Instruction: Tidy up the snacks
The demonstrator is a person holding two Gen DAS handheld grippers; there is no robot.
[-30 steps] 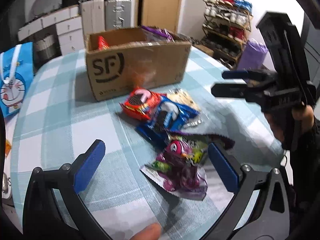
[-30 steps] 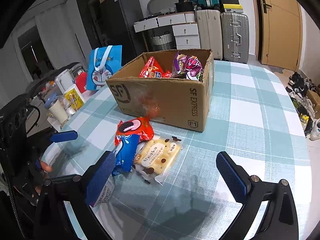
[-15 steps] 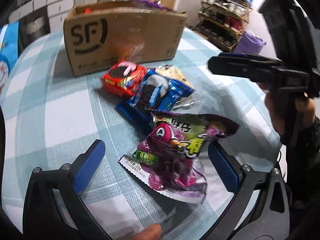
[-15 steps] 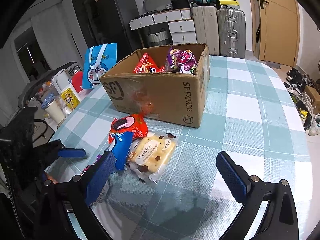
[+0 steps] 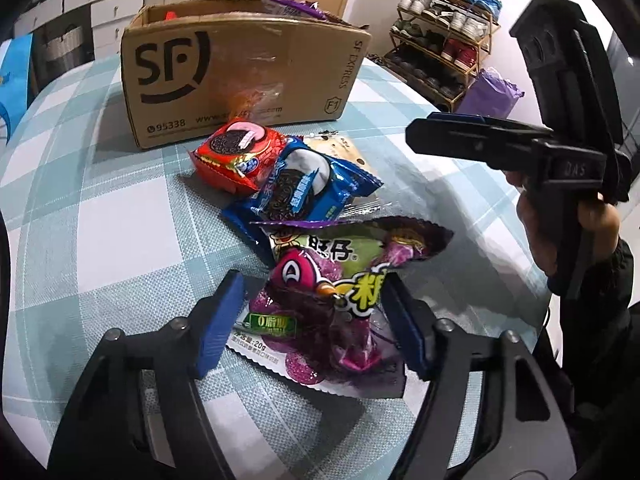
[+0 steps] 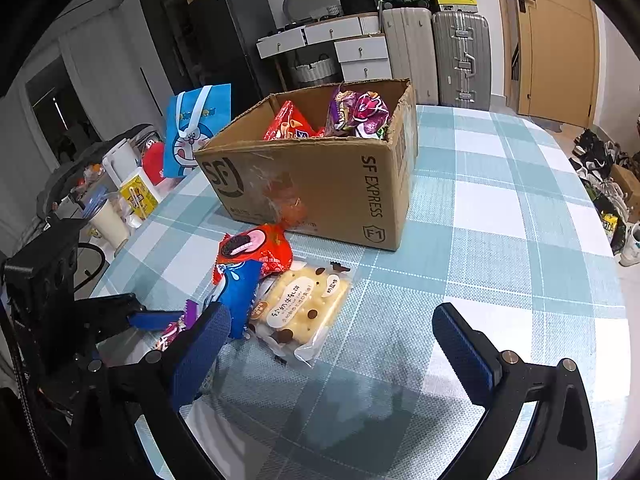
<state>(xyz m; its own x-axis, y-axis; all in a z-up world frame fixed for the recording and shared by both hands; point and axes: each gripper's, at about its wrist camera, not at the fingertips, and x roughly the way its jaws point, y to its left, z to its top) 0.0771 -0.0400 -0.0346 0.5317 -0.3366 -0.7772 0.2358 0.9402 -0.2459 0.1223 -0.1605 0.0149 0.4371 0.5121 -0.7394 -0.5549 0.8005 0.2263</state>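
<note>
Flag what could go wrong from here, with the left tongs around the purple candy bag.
1. The left tongs have just been closing on the purple candy bag; the soft, crinkly film may crumple or slip out when lifted.
2. Its top edge lies against the blue cookie pack, which might get dragged along.
3. The cardboard box already holds snacks along its far side, so a careless drop could catch on the rim.

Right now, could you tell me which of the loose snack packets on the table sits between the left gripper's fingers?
The purple candy bag. The left gripper has just been closing around it, while the red, blue and cream biscuit packets lie farther toward the box.
</note>
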